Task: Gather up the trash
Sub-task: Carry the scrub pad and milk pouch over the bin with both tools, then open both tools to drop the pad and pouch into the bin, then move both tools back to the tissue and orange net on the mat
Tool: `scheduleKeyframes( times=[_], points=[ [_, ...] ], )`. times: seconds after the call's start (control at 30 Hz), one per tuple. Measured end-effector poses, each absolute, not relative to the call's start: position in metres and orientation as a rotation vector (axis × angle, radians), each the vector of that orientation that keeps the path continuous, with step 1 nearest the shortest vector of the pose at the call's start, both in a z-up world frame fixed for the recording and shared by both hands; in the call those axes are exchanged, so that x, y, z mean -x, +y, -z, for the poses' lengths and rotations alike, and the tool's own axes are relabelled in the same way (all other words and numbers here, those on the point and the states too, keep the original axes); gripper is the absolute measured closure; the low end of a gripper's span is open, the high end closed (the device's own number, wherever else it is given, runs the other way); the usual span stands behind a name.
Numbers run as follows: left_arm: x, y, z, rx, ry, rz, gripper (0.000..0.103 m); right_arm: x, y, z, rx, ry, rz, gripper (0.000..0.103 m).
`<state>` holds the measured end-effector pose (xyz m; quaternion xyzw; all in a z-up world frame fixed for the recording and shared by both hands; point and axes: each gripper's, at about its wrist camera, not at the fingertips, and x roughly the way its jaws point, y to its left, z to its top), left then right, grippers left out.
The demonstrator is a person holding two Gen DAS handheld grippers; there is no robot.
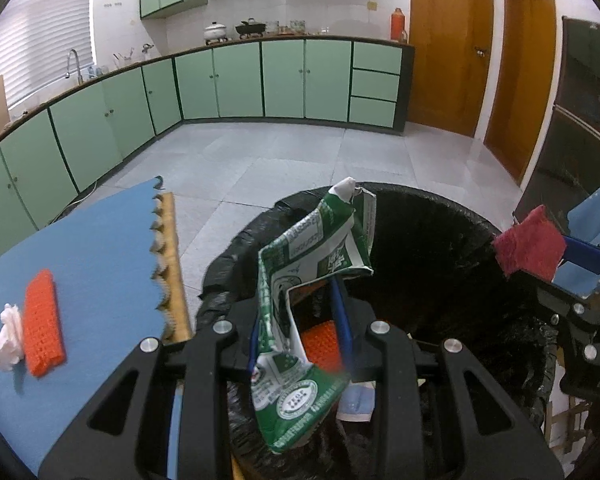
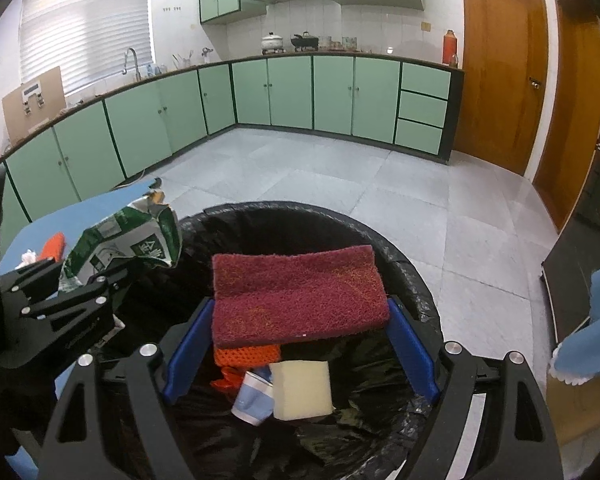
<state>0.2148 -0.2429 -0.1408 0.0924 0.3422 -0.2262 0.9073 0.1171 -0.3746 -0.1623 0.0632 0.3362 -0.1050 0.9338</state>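
Observation:
A crushed green-and-white carton (image 1: pixel 300 312) is pinched between the blue fingers of my left gripper (image 1: pixel 300 344), which is shut on it over the near rim of the black-lined trash bin (image 1: pixel 440 216). The same carton (image 2: pixel 128 240) shows at the left of the right wrist view. My right gripper (image 2: pixel 300 320) is shut on a dark red scouring pad (image 2: pixel 296 292), held wide across its jaws above the bin (image 2: pixel 412 276). The red pad (image 1: pixel 528 246) also shows at the right edge of the left wrist view. Inside the bin lie an orange mesh piece (image 2: pixel 246 354), a pale sponge (image 2: pixel 302 388) and a paper cup (image 2: pixel 252 398).
A blue-covered table (image 1: pixel 92 248) stands left of the bin with an orange mesh piece (image 1: pixel 44 322) and a crumpled white tissue (image 1: pixel 8 338) on it. Green kitchen cabinets (image 1: pixel 284 80) line the far walls across a grey tiled floor (image 1: pixel 280 160). A dark cabinet (image 1: pixel 580 120) stands at right.

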Motion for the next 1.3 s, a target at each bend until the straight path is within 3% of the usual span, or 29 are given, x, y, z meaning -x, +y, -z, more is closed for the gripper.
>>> scheduleKeyframes(
  times=[0.27, 0.33, 0.37, 0.4, 0.43, 0.83, 1.3],
  points=[
    [-0.228, -0.25, 0.143, -0.202, 0.723, 0.482, 0.074, -0.121, -0.384, 0.177, -0.133, 0.712, 0.218, 0.019],
    [-0.227, -0.252, 0.145, -0.195, 0.736, 0.494, 0.07, -0.121, -0.383, 0.179, -0.124, 0.72, 0.224, 0.018],
    [-0.227, -0.251, 0.145, -0.185, 0.738, 0.5, 0.065, -0.12, -0.383, 0.18, -0.117, 0.721, 0.236, 0.016],
    [-0.227, -0.25, 0.144, -0.176, 0.739, 0.505, 0.051, -0.118, -0.384, 0.18, -0.113, 0.718, 0.247, 0.012],
    [-0.226, -0.25, 0.143, -0.168, 0.736, 0.509, 0.045, -0.117, -0.385, 0.18, -0.116, 0.715, 0.253, 0.011],
    [-0.216, -0.211, 0.107, -0.103, 0.672, 0.478, 0.037, -0.095, -0.379, 0.162, -0.168, 0.671, 0.276, 0.008],
    [-0.188, -0.068, 0.079, -0.09, 0.588, 0.232, 0.033, -0.106, -0.285, 0.129, -0.169, 0.617, 0.129, 0.007]
  ],
)
